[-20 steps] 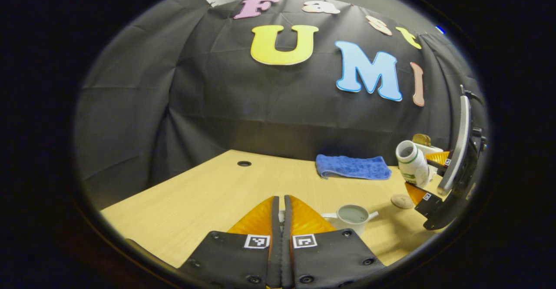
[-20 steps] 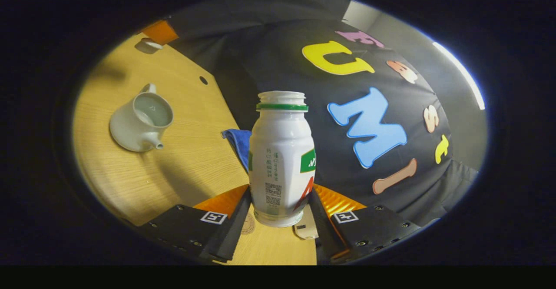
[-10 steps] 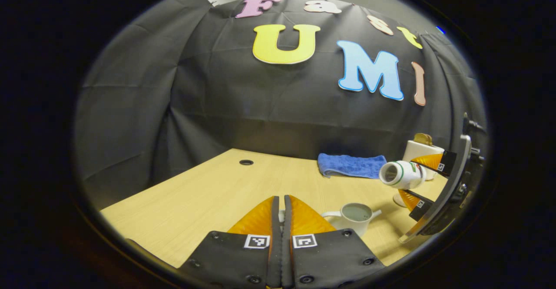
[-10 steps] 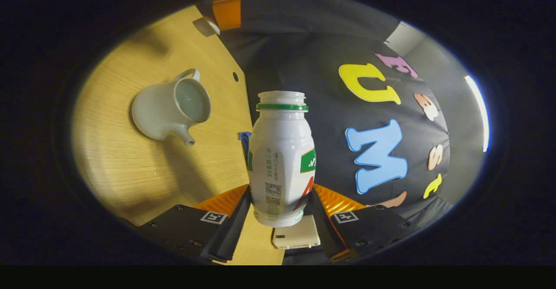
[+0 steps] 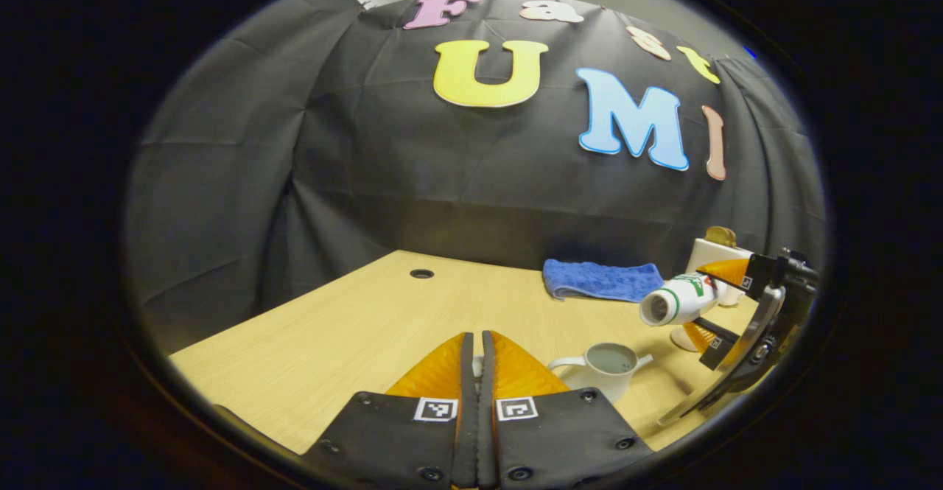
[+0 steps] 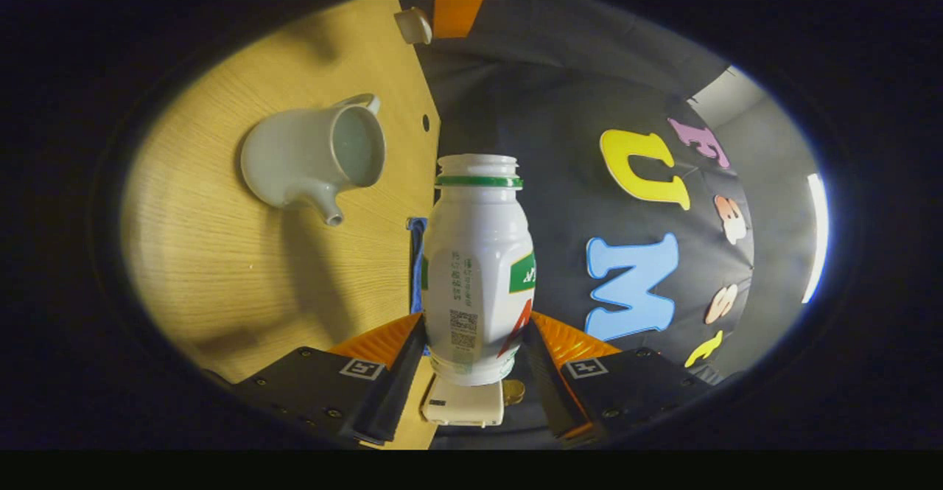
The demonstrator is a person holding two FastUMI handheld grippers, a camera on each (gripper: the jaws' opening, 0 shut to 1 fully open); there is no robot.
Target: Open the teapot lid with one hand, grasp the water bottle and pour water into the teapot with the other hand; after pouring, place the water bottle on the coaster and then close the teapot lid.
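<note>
In the left gripper view, the left gripper (image 5: 477, 350) hovered low over a pale wooden counter (image 5: 353, 335), its two fingers pressed together with a small white object, apparently the teapot lid, pinched between their tips, though little of it could be seen. Just to its right sat the white teapot (image 5: 600, 367), lid off and open at the top, spout pointing right. Above and to the right of the teapot, the right gripper (image 5: 711, 304) held the white water bottle (image 5: 674, 300) tipped nearly on its side, its open mouth facing left and slightly down, near the teapot but not over the opening. A folded blue cloth (image 5: 603, 281) lay on the counter by the black wall, and a round coaster (image 5: 681, 338) sat partly hidden behind the bottle and gripper. In the right gripper view, the right gripper (image 6: 475, 343) clamped the water bottle (image 6: 477, 269) by its lower body, both fingers against its sides. The open teapot (image 6: 317, 155) lay off to the upper left on the counter (image 6: 221, 269), clear of the bottle's mouth.
</note>
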